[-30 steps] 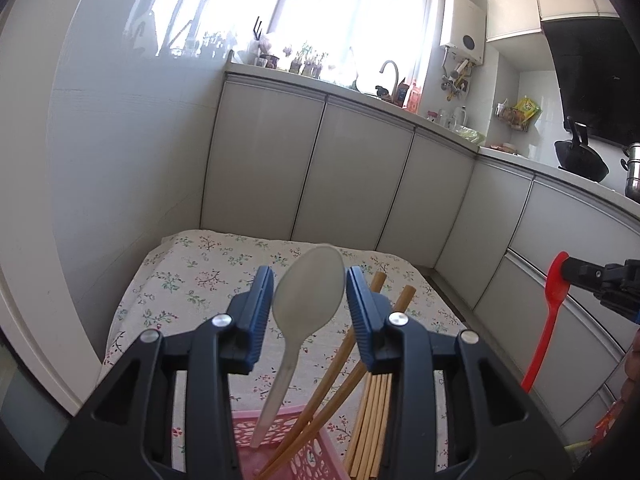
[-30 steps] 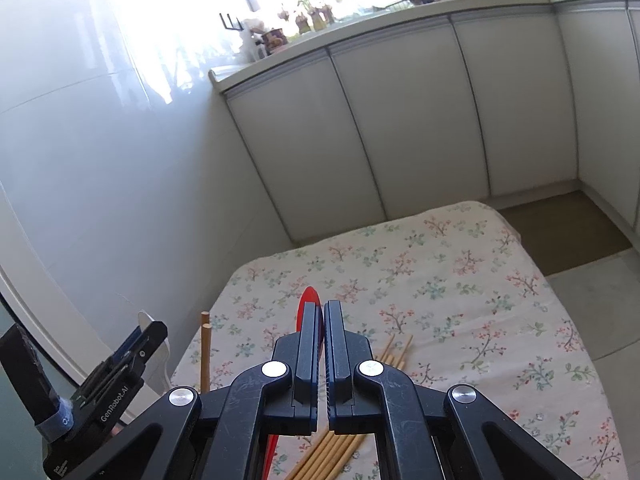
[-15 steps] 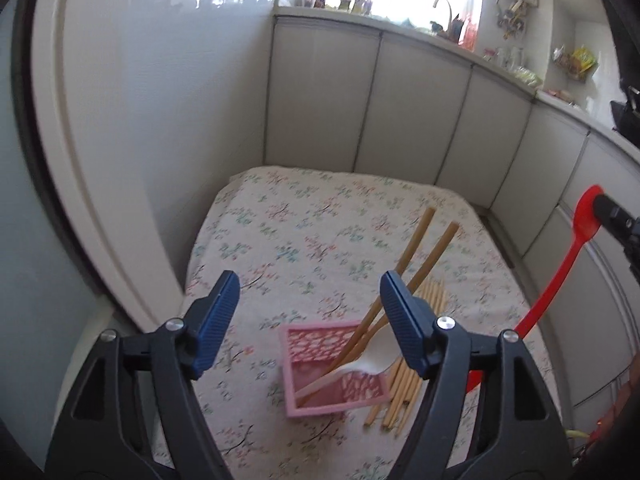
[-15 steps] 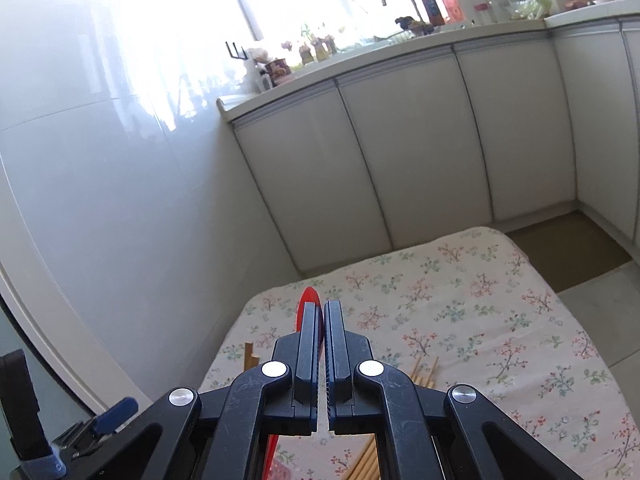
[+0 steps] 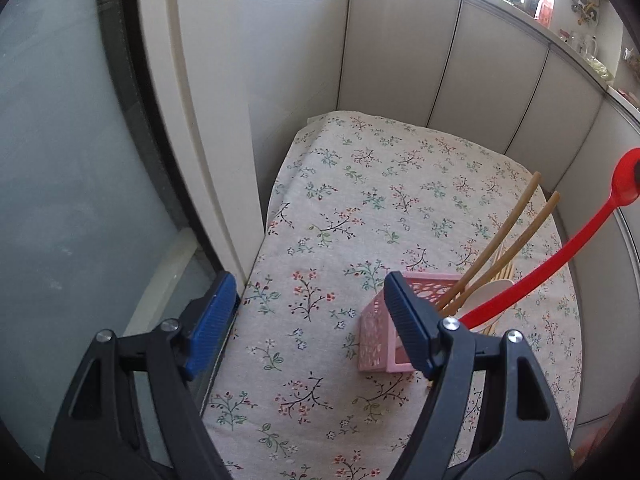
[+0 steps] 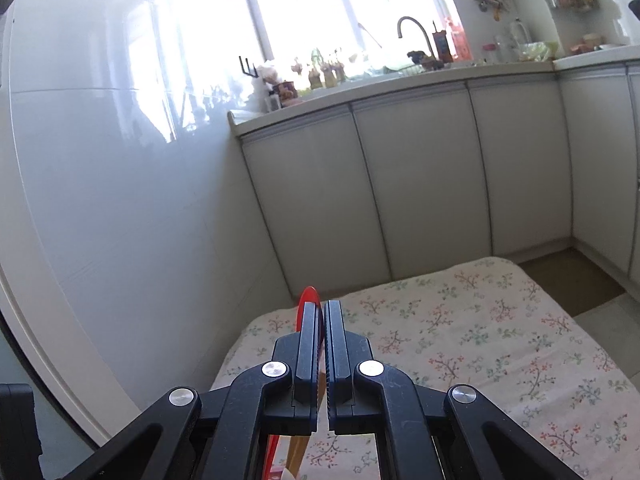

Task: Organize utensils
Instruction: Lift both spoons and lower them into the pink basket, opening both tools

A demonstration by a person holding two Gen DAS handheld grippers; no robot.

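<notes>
The left claw [image 5: 308, 316] hangs above the near part of the flowered cloth [image 5: 360, 216] that covers the surface, its blue pads spread wide with nothing between them; its jaws have just been opening. Just past its right pad stands the pink basket [image 5: 374, 336], an openwork plastic box resting on the cloth near the right side. Two wooden chopsticks [image 5: 508, 224] lean out of the basket, slanting up and away to the right, and the pale bowl of a white spoon [image 5: 486, 294] pokes out beside them. More chopsticks lie flat on the cloth behind the basket, mostly hidden. A red spoon [image 5: 560, 256] crosses over the basket's far corner, its handle running down toward the basket and its bowl up at the right edge of the left wrist view. The right claw [image 6: 323, 312] is clamped tight on that red spoon's bowl, a sliver of red showing above the left pad. Beyond the cloth stand pale cabinet doors [image 6: 420, 184], and above them a worktop with a tap [image 6: 416, 34] under a bright window
</notes>
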